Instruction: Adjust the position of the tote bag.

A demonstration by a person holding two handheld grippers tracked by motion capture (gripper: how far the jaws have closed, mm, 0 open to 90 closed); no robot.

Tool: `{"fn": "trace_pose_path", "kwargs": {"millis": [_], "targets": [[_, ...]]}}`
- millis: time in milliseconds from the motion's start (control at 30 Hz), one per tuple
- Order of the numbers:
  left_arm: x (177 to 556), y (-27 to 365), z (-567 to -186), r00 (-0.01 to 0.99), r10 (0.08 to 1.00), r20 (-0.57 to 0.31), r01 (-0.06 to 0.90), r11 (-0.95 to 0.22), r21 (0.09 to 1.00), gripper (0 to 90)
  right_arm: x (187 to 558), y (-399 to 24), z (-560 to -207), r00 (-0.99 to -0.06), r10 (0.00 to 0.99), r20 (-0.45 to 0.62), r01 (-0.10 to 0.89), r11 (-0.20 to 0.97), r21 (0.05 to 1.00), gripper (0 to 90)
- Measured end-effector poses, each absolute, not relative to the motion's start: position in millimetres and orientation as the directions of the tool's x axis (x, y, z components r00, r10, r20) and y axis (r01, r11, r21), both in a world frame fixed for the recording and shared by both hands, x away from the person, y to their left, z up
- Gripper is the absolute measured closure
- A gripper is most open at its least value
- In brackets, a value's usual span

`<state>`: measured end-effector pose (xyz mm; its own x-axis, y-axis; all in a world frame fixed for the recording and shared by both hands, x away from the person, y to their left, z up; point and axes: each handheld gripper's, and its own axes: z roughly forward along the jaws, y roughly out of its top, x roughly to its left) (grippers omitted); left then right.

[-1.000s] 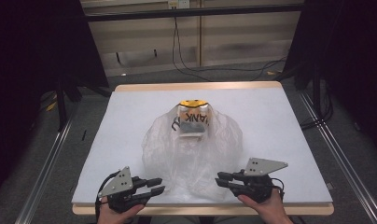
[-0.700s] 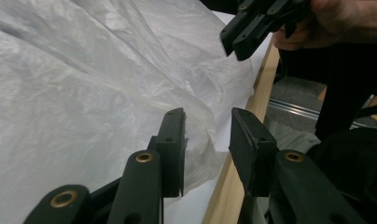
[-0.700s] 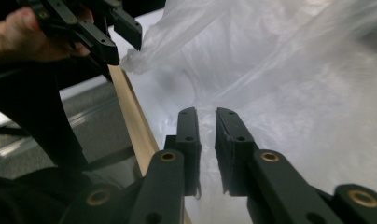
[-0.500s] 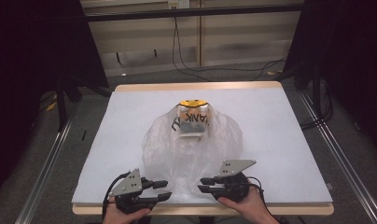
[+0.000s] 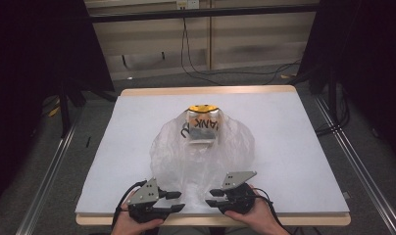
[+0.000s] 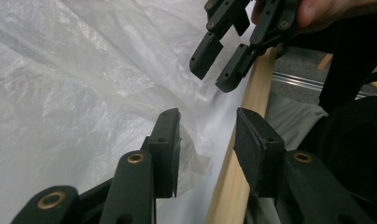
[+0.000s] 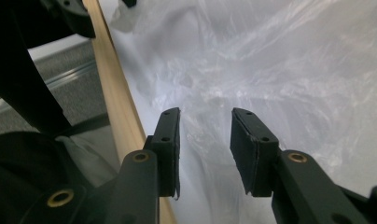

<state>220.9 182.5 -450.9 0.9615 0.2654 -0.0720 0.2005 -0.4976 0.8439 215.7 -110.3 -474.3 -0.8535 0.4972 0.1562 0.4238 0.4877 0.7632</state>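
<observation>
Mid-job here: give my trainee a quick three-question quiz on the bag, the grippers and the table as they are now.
1. True or false: the left gripper has clamped the clear plastic bag.
2. The item with the yellow top inside the bag lies toward which end of the table: A) the person's edge, B) the far side, C) off the table?
3. Fill in: the jaws of the right gripper stand ____.

Key: 1 false, its jaws are apart at the bag's near edge. 2 B. 3 open.

clear plastic bag, yellow-topped lettered box, white table.
</observation>
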Motion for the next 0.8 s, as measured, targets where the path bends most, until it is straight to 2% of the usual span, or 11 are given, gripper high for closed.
{"fn": "trace_pose_path", "kwargs": {"millis": [333, 500, 667, 800], "targets": [[228, 179, -458, 0.955, 0.287, -0.074, 0.224, -0.537, 0.813, 56.4, 220, -109, -486, -0.856, 0.500, 0.132, 0.413, 0.506, 0.757, 57.4], [232, 176, -463, 0.956, 0.286, -0.071, 0.232, -0.580, 0.781, 56.0, 216, -107, -486, -0.865, 0.496, 0.082, 0.376, 0.530, 0.760, 68.8], [233, 173, -467, 0.956, 0.286, -0.064, 0.236, -0.624, 0.745, 56.8, 217, -108, -486, -0.863, 0.497, 0.092, 0.386, 0.529, 0.756, 85.9], [236, 172, -471, 0.950, 0.305, -0.061, 0.254, -0.647, 0.719, 60.8, 217, -109, -485, -0.863, 0.495, 0.098, 0.390, 0.531, 0.752, 89.6]]}}
